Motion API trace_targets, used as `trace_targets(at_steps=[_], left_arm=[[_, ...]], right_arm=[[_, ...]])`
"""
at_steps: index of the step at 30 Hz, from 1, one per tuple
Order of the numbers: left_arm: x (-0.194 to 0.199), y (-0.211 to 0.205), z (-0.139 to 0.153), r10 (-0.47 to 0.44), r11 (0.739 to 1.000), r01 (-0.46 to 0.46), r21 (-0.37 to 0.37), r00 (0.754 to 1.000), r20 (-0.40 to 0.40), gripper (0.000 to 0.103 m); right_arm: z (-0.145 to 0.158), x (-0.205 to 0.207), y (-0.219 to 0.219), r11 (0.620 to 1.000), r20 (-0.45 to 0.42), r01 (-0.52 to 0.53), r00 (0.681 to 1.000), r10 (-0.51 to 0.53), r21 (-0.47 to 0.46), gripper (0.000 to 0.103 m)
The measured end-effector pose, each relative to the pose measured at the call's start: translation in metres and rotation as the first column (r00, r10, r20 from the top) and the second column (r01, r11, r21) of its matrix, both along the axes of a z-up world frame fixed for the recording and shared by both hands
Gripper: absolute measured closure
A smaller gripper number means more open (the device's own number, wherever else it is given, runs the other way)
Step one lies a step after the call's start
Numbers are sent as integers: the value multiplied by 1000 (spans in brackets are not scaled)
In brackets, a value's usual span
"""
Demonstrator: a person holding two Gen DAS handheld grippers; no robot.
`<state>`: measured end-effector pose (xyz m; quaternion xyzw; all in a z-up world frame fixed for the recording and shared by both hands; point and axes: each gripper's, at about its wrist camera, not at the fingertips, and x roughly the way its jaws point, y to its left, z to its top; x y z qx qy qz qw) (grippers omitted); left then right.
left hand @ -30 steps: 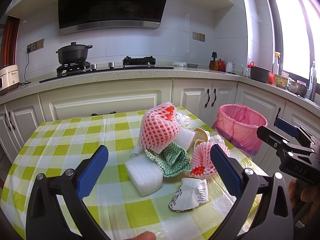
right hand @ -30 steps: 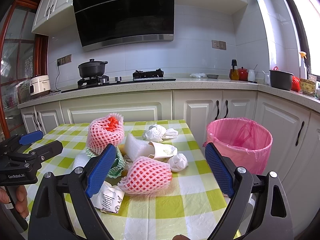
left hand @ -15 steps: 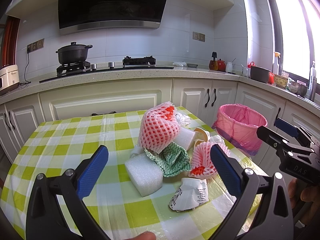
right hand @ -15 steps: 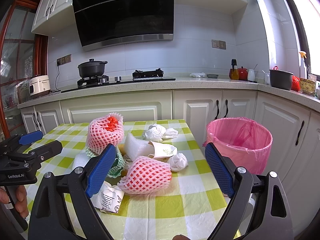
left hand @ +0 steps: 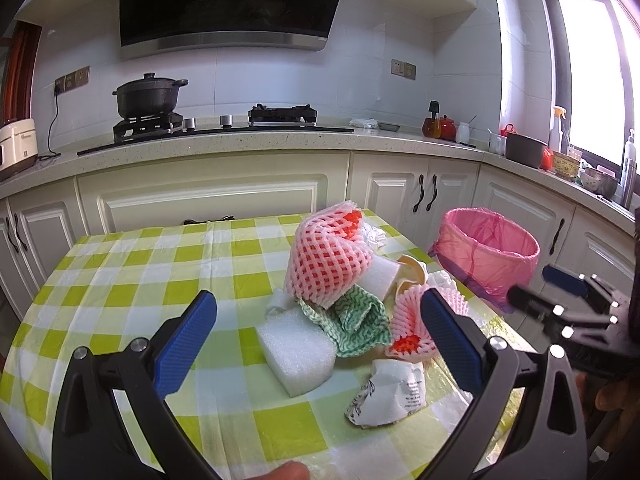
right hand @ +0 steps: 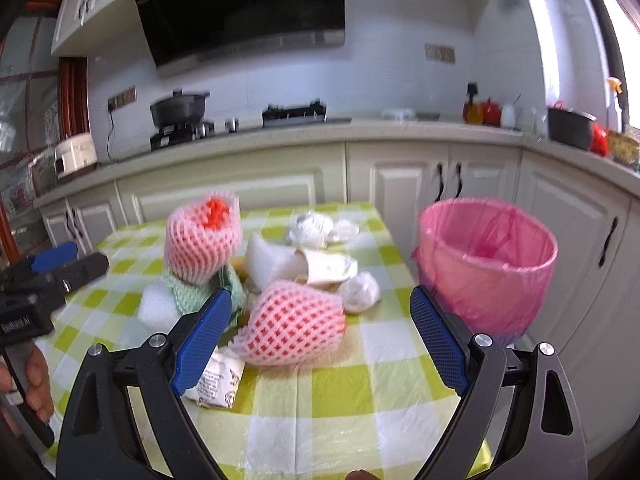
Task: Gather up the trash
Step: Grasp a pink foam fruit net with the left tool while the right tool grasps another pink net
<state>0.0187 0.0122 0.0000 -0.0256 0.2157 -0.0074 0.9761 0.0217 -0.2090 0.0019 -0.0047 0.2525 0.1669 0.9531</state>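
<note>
A heap of trash lies on the checked tablecloth (left hand: 132,280): a tall pink foam net (left hand: 328,260) (right hand: 202,240), a second pink foam net (right hand: 296,322) (left hand: 412,328) on its side, a white foam block (left hand: 298,350), a green wavy cloth (left hand: 358,320), a crumpled printed wrapper (left hand: 390,394) (right hand: 216,380), a paper cup (right hand: 324,268) and white tissue balls (right hand: 360,290). My left gripper (left hand: 318,344) is open above the foam block, holding nothing. My right gripper (right hand: 320,334) is open, low in front of the lying net, its jaws wide of it.
A pink-lined bin (right hand: 486,268) (left hand: 486,258) stands off the table's right edge. White cabinets (left hand: 208,204) and a counter with a stove and black pot (left hand: 146,96) run behind. A hand (right hand: 34,380) holds the left gripper's handle.
My right gripper has moved forward and down toward the lying pink net, with motion blur in its view. My left gripper has stayed put.
</note>
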Motion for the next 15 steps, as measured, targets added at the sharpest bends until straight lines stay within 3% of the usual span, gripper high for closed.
trace_targets(at_steps=[8,15], left_arm=[[59,14,0,-82,996,80,-27,995,-61,6],[112,15,-15,-119,992,113,-46,983,-138,15]], right_arm=[[-33,47,21,1000,-187,-25,982,23,-7,18],[-51,74,33,1000,-262,-17,965,17,1,18]])
